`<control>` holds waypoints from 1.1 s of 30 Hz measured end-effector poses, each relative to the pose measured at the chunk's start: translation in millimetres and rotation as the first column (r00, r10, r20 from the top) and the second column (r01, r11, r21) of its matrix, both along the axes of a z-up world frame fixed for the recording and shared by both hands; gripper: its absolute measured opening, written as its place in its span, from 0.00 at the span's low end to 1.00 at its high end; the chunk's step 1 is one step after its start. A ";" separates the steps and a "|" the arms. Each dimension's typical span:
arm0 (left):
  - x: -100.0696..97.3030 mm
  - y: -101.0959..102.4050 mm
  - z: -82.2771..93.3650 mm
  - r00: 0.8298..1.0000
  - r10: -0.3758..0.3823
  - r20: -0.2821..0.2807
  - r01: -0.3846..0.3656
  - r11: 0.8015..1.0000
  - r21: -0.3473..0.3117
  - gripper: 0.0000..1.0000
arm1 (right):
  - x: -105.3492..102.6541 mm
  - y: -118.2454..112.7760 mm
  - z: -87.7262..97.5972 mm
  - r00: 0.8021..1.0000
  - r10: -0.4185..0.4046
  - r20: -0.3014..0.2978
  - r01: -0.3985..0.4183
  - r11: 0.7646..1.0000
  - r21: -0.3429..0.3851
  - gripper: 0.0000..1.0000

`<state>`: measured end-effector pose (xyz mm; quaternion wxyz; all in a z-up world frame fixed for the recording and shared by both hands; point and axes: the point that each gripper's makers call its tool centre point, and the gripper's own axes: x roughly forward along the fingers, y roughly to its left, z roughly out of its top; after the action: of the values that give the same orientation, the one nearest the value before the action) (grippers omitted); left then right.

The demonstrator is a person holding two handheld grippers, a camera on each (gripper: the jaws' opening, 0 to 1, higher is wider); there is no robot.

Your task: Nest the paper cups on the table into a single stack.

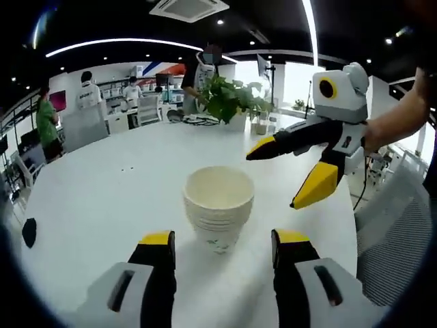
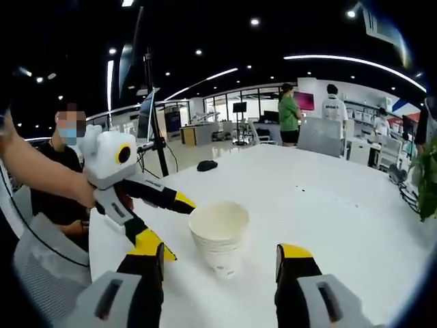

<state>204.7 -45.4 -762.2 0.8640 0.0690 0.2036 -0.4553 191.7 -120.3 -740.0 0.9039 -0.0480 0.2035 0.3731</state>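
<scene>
Stack of paper cups (image 1: 218,208) at 12 o'clock: light, thin, crushable; squeeze mid-wall gently. Left gripper (image 1: 224,247) and right gripper (image 2: 220,261) gape, empty.

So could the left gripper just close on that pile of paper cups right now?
Probably yes. The stack of paper cups stands upright on the white table, just ahead of the open left gripper, with nothing between them. The right gripper hangs open off to the side.
</scene>
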 end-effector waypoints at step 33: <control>-77.1 57.6 33.0 0.965 0.242 0.098 -0.228 0.964 -0.135 0.87 | -80.6 -64.6 -8.6 0.985 -0.145 0.088 0.145 0.989 0.009 1.00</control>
<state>127.7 12.2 -729.2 0.9247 0.0170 0.1326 -0.3564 111.0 -184.9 -748.6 0.9369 -0.0486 0.1659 0.3040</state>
